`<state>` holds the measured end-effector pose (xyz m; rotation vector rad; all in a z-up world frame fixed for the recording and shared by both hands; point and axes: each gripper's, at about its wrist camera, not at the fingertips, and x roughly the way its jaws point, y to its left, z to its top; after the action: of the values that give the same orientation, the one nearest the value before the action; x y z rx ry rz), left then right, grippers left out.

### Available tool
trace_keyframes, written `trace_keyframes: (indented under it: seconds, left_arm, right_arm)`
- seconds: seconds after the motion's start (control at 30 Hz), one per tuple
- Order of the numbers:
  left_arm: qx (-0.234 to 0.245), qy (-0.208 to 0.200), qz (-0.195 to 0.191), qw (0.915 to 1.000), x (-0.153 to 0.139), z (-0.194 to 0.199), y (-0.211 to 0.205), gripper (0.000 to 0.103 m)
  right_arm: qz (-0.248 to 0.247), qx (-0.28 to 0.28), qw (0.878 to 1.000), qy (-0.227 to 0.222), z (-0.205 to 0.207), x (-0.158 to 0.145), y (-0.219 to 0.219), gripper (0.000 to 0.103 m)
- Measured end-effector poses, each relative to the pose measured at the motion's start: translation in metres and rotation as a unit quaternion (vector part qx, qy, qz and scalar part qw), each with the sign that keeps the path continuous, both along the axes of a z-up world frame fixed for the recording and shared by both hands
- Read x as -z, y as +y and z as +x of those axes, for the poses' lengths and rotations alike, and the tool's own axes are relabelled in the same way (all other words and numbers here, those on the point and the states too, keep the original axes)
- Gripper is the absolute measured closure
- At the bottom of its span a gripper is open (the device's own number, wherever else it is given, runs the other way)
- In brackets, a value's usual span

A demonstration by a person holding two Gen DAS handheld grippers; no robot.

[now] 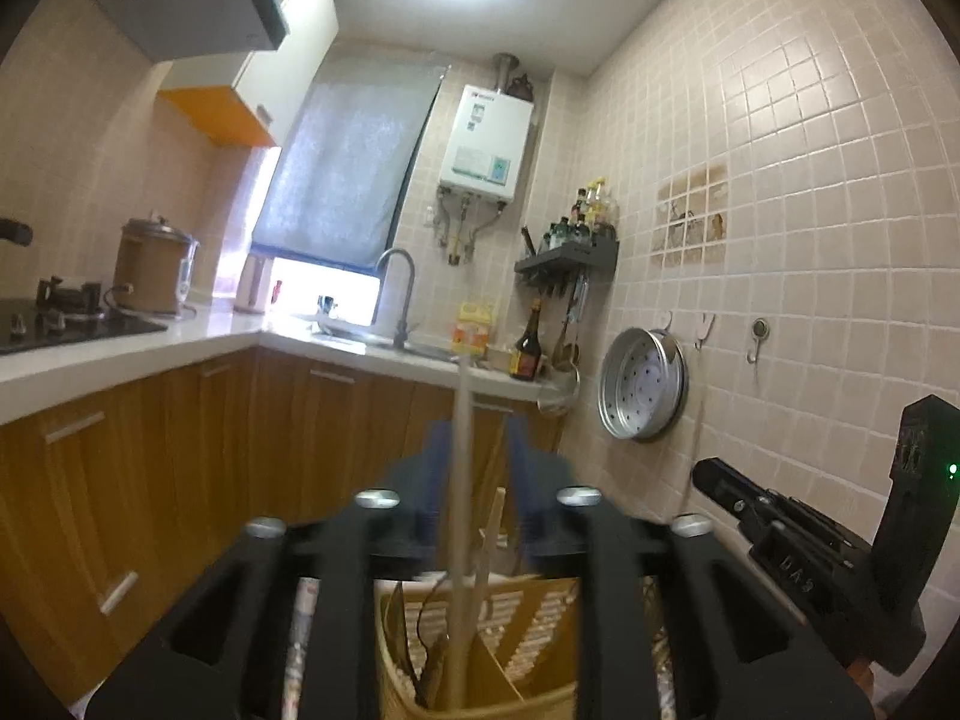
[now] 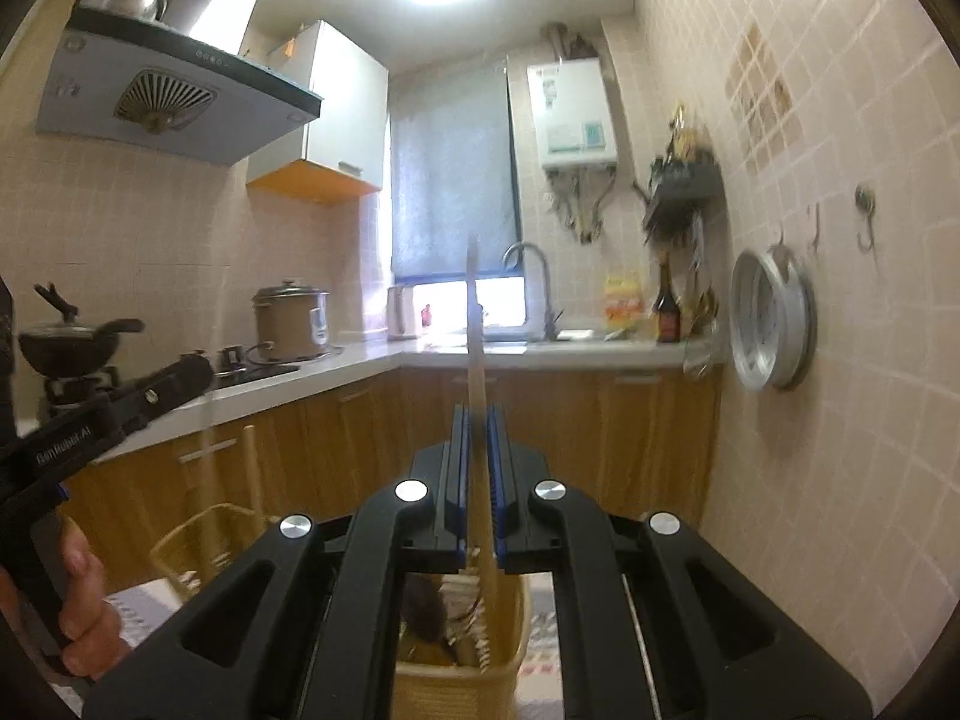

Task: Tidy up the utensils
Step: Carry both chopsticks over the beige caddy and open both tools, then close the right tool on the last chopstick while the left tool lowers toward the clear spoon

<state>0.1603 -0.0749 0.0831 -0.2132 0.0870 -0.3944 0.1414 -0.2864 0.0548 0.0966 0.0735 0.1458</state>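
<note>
- Left gripper (image 1: 471, 468): jaws part open, a clear gap on each side of a pale wooden stick (image 1: 462, 480) that stands upright between the blue pads (image 1: 435, 468); the pads do not press on it.
- The stick's lower end sits inside a yellowish slotted holder (image 1: 540, 630) just below the fingers. The left view is blurred, so the stick's kind is hard to tell.
- Right gripper (image 2: 478, 462): jaws closed tight on a flat wooden utensil (image 2: 475, 348), upright, with a tapered top edge rising well above the pads.
- Its lower end reaches down into the same holder (image 2: 456, 684), among other dark and wooden pieces; their number cannot be told.
- Holder rim lies close under both grippers, so little room sideways; open air above and ahead.
- The two grippers sit near each other: the right one shows at the right edge of the left view (image 1: 780, 528), the left one at the left edge of the right view (image 2: 120, 408), with a hand (image 2: 84, 612) on its grip.
- Right side: tiled wall (image 1: 780, 180) close by, one round metal steamer tray (image 1: 642, 384) hanging on it, three hooks beside it.
- Ahead: white counter (image 2: 420, 354) edge over wooden cabinets, well apart from the grippers.
- Counted: two grippers, one holder, one faucet (image 2: 534, 282), one rice cooker (image 2: 292, 321), one black pan (image 2: 66, 345), one dark bottle (image 2: 666, 306).
</note>
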Motion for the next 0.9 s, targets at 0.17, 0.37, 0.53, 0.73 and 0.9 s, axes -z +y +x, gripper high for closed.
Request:
trace_keyframes:
  seconds: [0.17,0.37,0.53,0.73,0.9]
  left_arm:
    - [0.005,0.005,-0.020,0.9998,-0.015,-0.020,0.017,0.066]
    - [0.008,0.004,-0.034,0.9994,-0.038,-0.057,0.038,0.060]
    - [0.034,0.043,-0.054,0.9971,-0.045,-0.086,0.054,0.050]
    - [0.066,0.177,-0.057,0.9804,-0.012,-0.099,0.056,0.037]
    - [0.059,0.286,-0.040,0.9556,0.039,-0.100,0.054,0.035]
  right_arm:
    - [0.017,-0.002,1.000,-0.006,-0.029,-0.023,-0.009,0.098]
    - [0.016,-0.003,1.000,-0.013,-0.074,-0.049,-0.006,0.095]
    - [0.030,-0.017,0.999,0.012,-0.108,-0.056,-0.002,0.069]
    - [-0.011,-0.040,0.984,0.173,-0.113,-0.020,0.015,0.067]
    - [-0.065,-0.066,0.925,0.369,-0.096,0.057,0.037,0.067]
